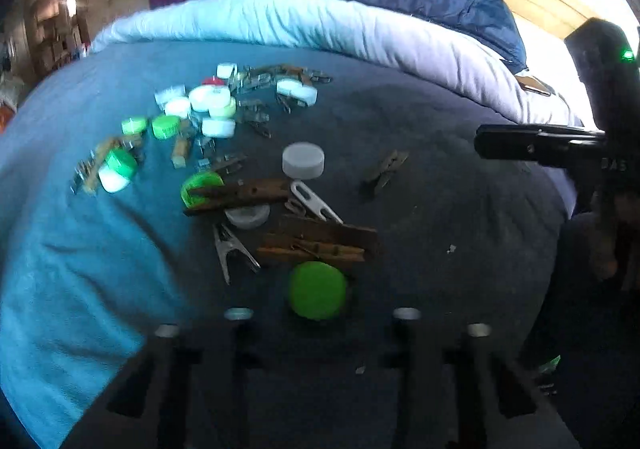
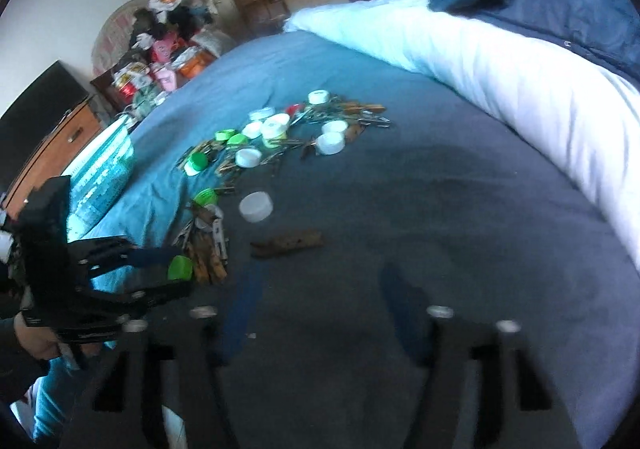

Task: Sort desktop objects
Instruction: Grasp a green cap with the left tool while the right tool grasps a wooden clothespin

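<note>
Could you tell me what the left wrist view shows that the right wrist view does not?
Only the left wrist view shows the right gripper at its right edge and the metal clip. Only the right wrist view shows the left gripper, the hand holding it and the wooden cabinet. Both show the blue bedcover, the white cap, a green cap and the lone clothespin.
</note>
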A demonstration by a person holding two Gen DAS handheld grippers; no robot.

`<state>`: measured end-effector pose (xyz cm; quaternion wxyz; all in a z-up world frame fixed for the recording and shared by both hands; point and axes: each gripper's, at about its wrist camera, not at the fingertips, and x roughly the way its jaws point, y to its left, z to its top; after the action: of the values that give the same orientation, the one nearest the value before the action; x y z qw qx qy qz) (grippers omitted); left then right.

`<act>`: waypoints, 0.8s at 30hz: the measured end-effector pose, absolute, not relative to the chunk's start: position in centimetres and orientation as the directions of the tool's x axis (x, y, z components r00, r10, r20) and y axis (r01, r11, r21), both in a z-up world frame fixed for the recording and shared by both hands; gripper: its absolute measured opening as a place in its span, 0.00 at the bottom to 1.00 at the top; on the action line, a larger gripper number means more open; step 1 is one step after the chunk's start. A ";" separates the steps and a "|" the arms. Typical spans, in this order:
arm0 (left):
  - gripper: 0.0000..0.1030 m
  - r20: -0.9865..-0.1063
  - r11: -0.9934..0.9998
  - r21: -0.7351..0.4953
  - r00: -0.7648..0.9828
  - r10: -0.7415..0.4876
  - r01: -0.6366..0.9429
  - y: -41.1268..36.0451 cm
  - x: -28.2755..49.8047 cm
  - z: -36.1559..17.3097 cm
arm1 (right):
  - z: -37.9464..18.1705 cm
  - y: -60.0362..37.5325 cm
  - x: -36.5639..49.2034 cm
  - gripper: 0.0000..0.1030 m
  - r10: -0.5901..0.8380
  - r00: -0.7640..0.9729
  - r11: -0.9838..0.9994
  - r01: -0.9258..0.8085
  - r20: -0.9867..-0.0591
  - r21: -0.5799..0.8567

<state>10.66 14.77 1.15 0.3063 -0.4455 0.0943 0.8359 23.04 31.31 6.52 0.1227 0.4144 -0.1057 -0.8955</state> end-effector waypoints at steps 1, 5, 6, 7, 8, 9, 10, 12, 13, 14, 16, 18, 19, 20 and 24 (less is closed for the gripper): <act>0.29 -0.800 -0.798 -0.129 -0.414 0.434 -0.589 14.6 10.6 1.0 | 6.7 31.2 22.9 0.44 -0.310 -0.625 -0.948 0.150 -0.716 0.280; 0.29 -0.793 -0.794 -0.144 -0.412 0.450 -0.591 13.6 11.7 2.3 | 7.2 30.4 20.9 0.44 -0.349 -0.568 -0.926 0.331 -0.745 0.181; 0.29 -0.794 -0.797 -0.147 -0.410 0.448 -0.586 13.2 11.8 2.5 | 7.0 29.7 20.3 0.44 -0.347 -0.545 -0.909 0.397 -0.763 0.130; 0.29 -0.796 -0.801 -0.153 -0.408 0.447 -0.578 12.8 11.7 2.6 | 6.7 28.8 19.7 0.44 -0.329 -0.524 -0.880 0.473 -0.786 0.053; 0.29 -0.796 -0.808 -0.154 -0.412 0.442 -0.569 12.3 11.8 2.9 | 6.3 27.9 18.9 0.45 -0.317 -0.492 -0.836 0.549 -0.811 -0.006; 0.29 -0.794 -0.813 -0.159 -0.417 0.442 -0.560 11.9 11.8 3.2 | 5.8 27.0 18.0 0.44 -0.307 -0.457 -0.780 0.624 -0.835 -0.055; 0.29 -0.790 -0.816 -0.167 -0.420 0.447 -0.554 11.7 11.8 3.4 | 5.4 26.5 17.5 0.44 -0.300 -0.438 -0.743 0.664 -0.847 -0.080; 0.29 -0.782 -0.818 -0.176 -0.427 0.454 -0.548 11.3 11.9 4.1 | 4.5 25.5 16.1 0.45 -0.275 -0.395 -0.674 0.730 -0.876 -0.117; 0.29 -0.780 -0.819 -0.173 -0.431 0.453 -0.547 11.2 11.8 4.3 | 4.0 24.9 15.3 0.45 -0.273 -0.374 -0.641 0.758 -0.886 -0.122; 0.29 -0.779 -0.819 -0.177 -0.431 0.455 -0.546 11.2 11.8 4.5 | 3.7 24.5 14.9 0.45 -0.272 -0.363 -0.623 0.772 -0.891 -0.125; 0.29 -0.781 -0.819 -0.174 -0.431 0.453 -0.547 11.2 11.7 4.7 | 2.7 23.5 14.0 0.46 -0.268 -0.322 -0.588 0.801 -0.908 -0.111; 0.29 -0.781 -0.820 -0.169 -0.434 0.450 -0.547 11.3 11.5 5.1 | 1.8 22.8 13.6 0.44 -0.267 -0.294 -0.582 0.809 -0.918 -0.090; 0.29 -0.780 -0.821 -0.161 -0.439 0.446 -0.548 11.3 11.4 5.3 | 1.7 23.0 13.4 0.42 -0.266 -0.284 -0.606 0.792 -0.921 -0.069; 0.29 -0.777 -0.825 -0.150 -0.452 0.439 -0.544 11.3 11.4 5.7 | 1.8 23.2 13.4 0.40 -0.267 -0.288 -0.636 0.770 -0.920 -0.057; 0.29 -0.750 -0.864 -0.077 -0.541 0.379 -0.498 11.0 11.4 7.5 | 3.0 25.0 14.8 0.13 -0.258 -0.380 -0.768 0.638 -0.888 -0.050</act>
<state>11.39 10.98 7.46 0.2507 -0.4080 0.0729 0.8748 14.76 24.96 3.04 0.2778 0.4827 0.1970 -0.8069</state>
